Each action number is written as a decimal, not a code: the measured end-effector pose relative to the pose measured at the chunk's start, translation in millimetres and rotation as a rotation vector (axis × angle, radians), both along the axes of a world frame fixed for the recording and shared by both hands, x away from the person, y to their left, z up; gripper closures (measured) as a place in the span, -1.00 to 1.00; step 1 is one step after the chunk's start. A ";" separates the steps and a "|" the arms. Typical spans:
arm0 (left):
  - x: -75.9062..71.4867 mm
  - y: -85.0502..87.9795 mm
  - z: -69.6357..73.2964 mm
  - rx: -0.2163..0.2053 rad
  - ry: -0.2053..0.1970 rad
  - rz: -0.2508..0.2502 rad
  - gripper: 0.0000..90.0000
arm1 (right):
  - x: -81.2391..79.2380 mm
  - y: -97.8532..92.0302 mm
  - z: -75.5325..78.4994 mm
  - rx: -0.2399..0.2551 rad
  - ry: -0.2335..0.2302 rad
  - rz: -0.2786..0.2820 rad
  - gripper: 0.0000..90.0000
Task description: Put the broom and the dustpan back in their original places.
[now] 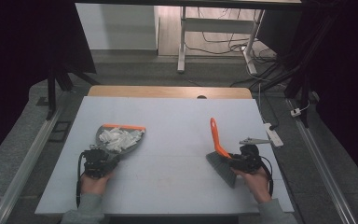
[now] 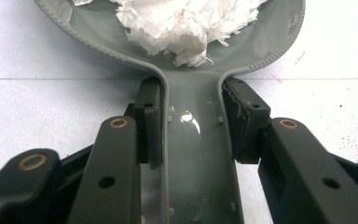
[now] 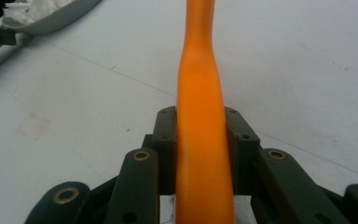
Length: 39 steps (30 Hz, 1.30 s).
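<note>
My left gripper [image 2: 193, 123] clamped the dustpan [image 1: 119, 138] handle, right gripper [image 3: 200, 135] the brush [image 1: 220, 156]; I judged keeping the pan level would hold the paper scraps [image 2: 186, 23].

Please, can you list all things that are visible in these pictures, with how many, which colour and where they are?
dustpan: one, grey with an orange front edge, on the left part of the table, its handle clamped in the left gripper
paper scraps: one heap, white, inside the dustpan
brush: one, orange handle and grey bristles, on the right part of the table, its handle clamped in the right gripper
table: one, white top with a wooden strip at the far edge
power strip: one, white, at the right edge of the table
desk frame: one, white, on the floor behind the table
cables: several, dark, on the floor under that frame
left gripper: one, black, shut on the dustpan
right gripper: one, black, shut on the brush
hands: two, at the near edge
</note>
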<state>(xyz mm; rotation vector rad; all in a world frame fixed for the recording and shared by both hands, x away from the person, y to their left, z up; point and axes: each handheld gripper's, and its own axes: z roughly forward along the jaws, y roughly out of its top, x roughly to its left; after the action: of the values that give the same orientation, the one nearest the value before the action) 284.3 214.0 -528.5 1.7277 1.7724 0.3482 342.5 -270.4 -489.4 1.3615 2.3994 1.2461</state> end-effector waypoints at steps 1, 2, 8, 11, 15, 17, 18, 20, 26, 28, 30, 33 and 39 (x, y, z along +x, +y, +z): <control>0.0 -0.2 -0.1 0.001 0.000 0.000 0.36 | 0.6 -0.2 -0.2 -0.006 -0.003 -0.001 0.55; -0.2 -0.6 -0.2 -0.002 0.000 0.001 0.35 | 1.0 -0.2 -0.3 -0.010 -0.003 -0.002 0.55; -1.1 -0.6 -0.1 -0.004 -0.013 -0.032 0.17 | 6.1 -3.4 -2.1 -0.032 0.003 -0.011 0.53; -1.7 2.0 0.5 -0.014 -0.021 -0.041 0.04 | 7.3 -4.0 -2.6 -0.041 0.002 -0.014 0.52; -2.9 3.4 1.1 -0.017 -0.024 -0.051 -0.12 | 8.5 -4.3 -3.2 -0.054 -0.005 -0.016 0.51; -3.5 3.5 1.7 -0.012 -0.028 -0.057 -0.18 | 8.9 -4.3 -3.3 -0.071 -0.012 -0.014 0.49; -3.8 3.7 2.2 -0.007 -0.030 -0.059 -0.21 | 9.2 -4.2 -3.2 -0.080 -0.017 -0.012 0.48; -4.2 4.2 3.0 0.004 -0.032 -0.065 -0.28 | 9.5 -3.7 -3.0 -0.091 -0.021 -0.015 0.46; -7.0 4.9 7.6 0.039 -0.048 -0.094 -0.50 | 13.5 -6.3 -4.3 -0.118 -0.016 -0.022 0.38; -8.1 5.0 8.6 0.049 -0.055 -0.109 -0.52 | 15.6 -8.0 -5.8 -0.120 -0.008 -0.026 0.36; -9.2 5.3 9.1 0.062 -0.063 -0.127 -0.54 | 17.1 -9.0 -6.9 -0.123 -0.003 -0.024 0.34; -10.2 5.6 10.0 0.073 -0.066 -0.148 -0.56 | 18.2 -8.8 -8.1 -0.134 0.003 -0.026 0.31; -12.5 7.3 11.8 0.093 -0.075 -0.167 -0.58 | 19.6 -6.4 -10.8 -0.171 0.012 -0.034 0.19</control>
<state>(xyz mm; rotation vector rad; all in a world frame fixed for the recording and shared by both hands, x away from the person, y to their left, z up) 271.7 221.3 -516.7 1.8889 1.5685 0.4230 362.0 -276.8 -500.2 1.3562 2.4163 1.0009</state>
